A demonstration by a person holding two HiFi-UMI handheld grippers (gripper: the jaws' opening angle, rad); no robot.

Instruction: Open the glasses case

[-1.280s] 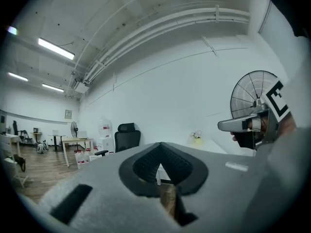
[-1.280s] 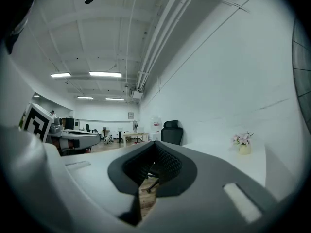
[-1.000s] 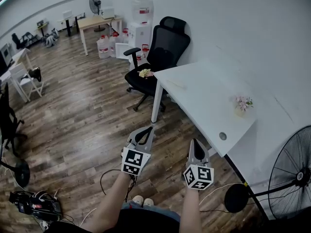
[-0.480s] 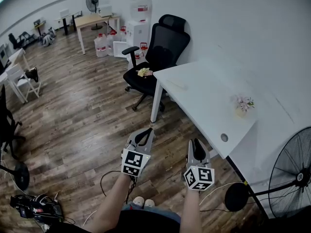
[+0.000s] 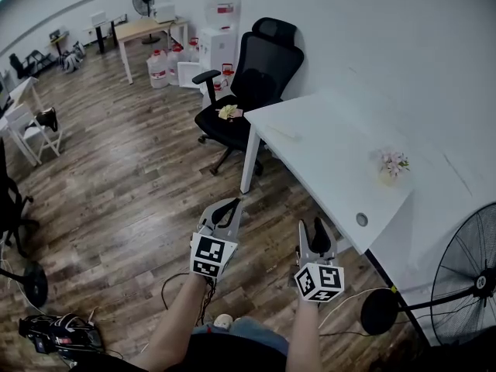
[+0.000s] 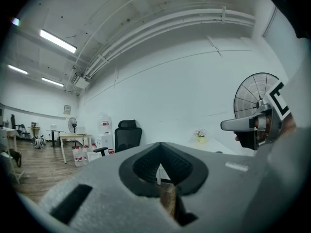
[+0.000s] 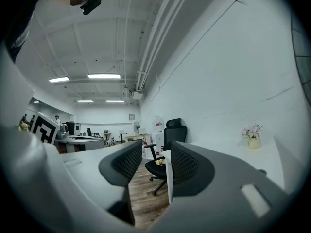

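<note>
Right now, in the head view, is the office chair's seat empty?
No, a small yellowish thing lies on the seat of the office chair.

No readable words, brands or numbers. Black-and-white square marker patterns on left claw (image 5: 227, 208) and right claw (image 5: 315, 229): no letters. Red labels on water dispenser (image 5: 222, 10) and floor jugs (image 5: 157, 69): too small to read. Small wall sign (image 7: 131, 116): illegible.
</note>
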